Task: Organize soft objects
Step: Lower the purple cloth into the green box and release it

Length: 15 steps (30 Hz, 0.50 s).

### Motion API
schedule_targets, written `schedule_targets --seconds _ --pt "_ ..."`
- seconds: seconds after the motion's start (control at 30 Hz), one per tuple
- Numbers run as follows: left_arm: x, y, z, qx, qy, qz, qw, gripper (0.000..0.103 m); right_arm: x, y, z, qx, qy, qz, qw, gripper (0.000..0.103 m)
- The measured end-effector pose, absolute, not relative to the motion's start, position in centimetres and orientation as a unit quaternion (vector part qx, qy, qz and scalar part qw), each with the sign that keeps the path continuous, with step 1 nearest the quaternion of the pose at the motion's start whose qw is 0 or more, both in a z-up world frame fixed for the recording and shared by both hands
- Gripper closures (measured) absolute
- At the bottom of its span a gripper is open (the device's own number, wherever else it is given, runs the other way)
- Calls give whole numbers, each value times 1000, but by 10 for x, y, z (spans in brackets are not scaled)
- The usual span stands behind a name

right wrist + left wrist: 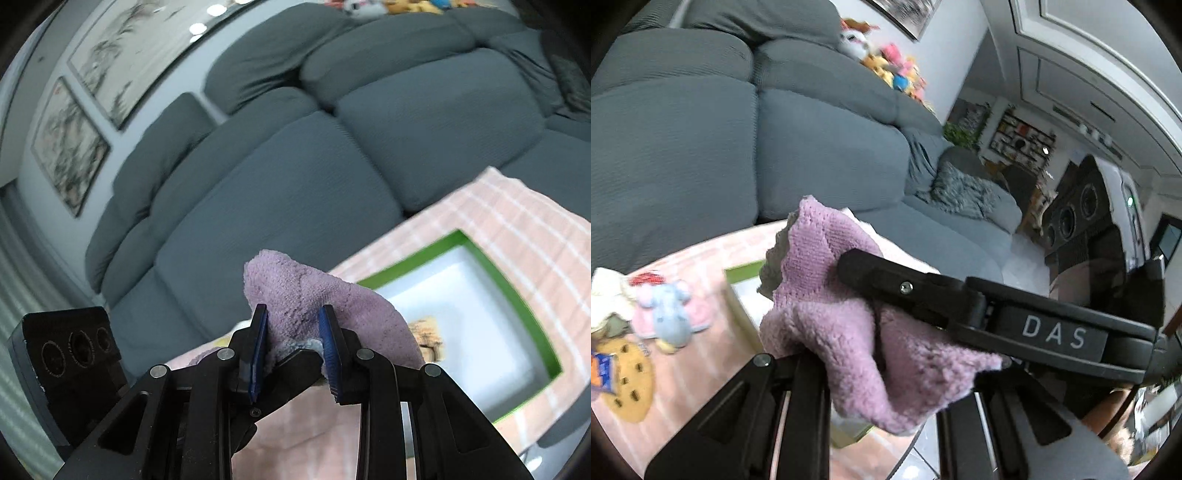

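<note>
Both grippers [293, 347] pinch fuzzy lilac cloth [314, 291].

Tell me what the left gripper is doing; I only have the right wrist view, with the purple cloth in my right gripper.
Observer: The left gripper is shut on that same purple cloth.
Operator: Any other soft things on the table?
Observer: Yes, a blue plush mouse lies on the pink checked tablecloth.
Operator: Anything else by it?
Observer: A cookie-shaped plush lies beside the mouse, nearer the camera.
</note>
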<state>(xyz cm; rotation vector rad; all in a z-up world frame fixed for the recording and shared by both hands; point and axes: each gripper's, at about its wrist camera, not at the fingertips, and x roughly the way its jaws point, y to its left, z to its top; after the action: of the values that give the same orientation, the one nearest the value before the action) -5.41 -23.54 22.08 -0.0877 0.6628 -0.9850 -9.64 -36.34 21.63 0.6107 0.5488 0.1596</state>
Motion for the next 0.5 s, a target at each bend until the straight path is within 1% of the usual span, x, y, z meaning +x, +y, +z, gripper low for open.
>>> schedule_targets --seconds 0.1,0.27,0.37,0.5 --pt "-54 -262 198 -27 326 -476 816 94 -92 -385 196 308 286 48 906 73" --pt "-40 -295 145 -22 393 -479 785 94 -83 -415 140 340 338 14 877 73" --pt "-34 -309 124 -23 426 -476 769 94 -79 -423 122 345 353 -7 870 73" --pt "-30 -323 109 -11 451 -461 764 88 -71 -429 106 329 376 -46 865 73"
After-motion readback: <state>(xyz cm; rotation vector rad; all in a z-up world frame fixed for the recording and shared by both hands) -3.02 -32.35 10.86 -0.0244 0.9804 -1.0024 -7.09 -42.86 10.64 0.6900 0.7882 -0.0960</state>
